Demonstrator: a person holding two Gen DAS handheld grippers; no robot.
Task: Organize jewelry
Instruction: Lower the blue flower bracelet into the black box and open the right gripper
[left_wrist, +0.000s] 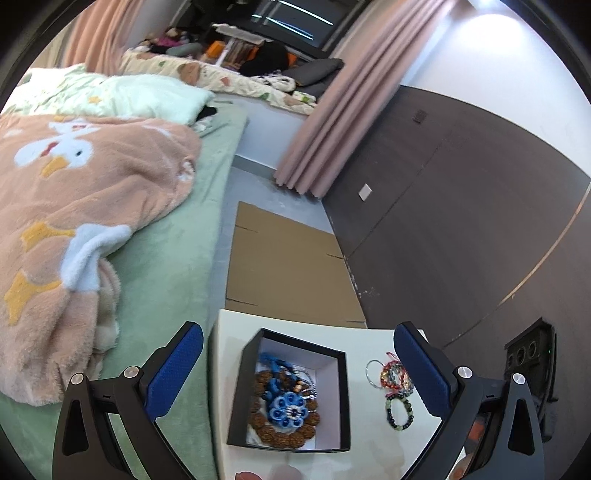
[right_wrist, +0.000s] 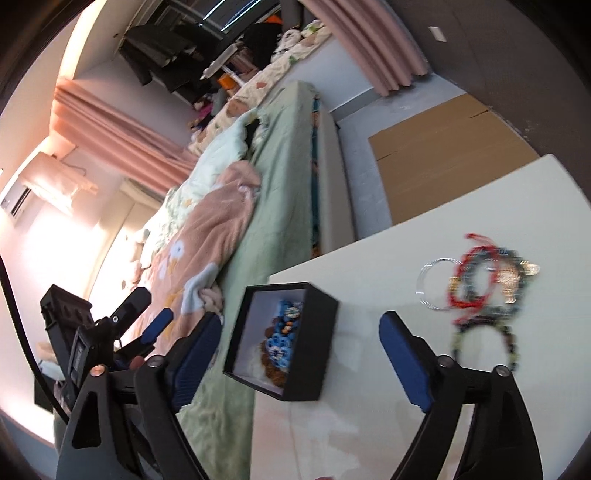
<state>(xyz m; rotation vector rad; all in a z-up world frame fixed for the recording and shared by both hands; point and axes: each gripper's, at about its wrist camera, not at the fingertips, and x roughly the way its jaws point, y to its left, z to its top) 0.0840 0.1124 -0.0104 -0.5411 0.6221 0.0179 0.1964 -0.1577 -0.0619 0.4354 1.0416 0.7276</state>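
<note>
Both grippers, left (left_wrist: 298, 373) and right (right_wrist: 301, 354), spread wide and empty around black jewelry box (left_wrist: 236, 406); bracelets (left_wrist: 397, 384) lower right on table (left_wrist: 369, 339)

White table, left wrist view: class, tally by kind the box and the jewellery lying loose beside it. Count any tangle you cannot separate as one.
Black box: 1
Thin clear bangle: 1
Dark green beaded bracelet: 1
Tangle of red and mixed-colour bracelets: 1
Total: 4

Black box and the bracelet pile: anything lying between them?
Nothing: in both wrist views only bare white tabletop separates the black box from the bracelet pile.
</note>
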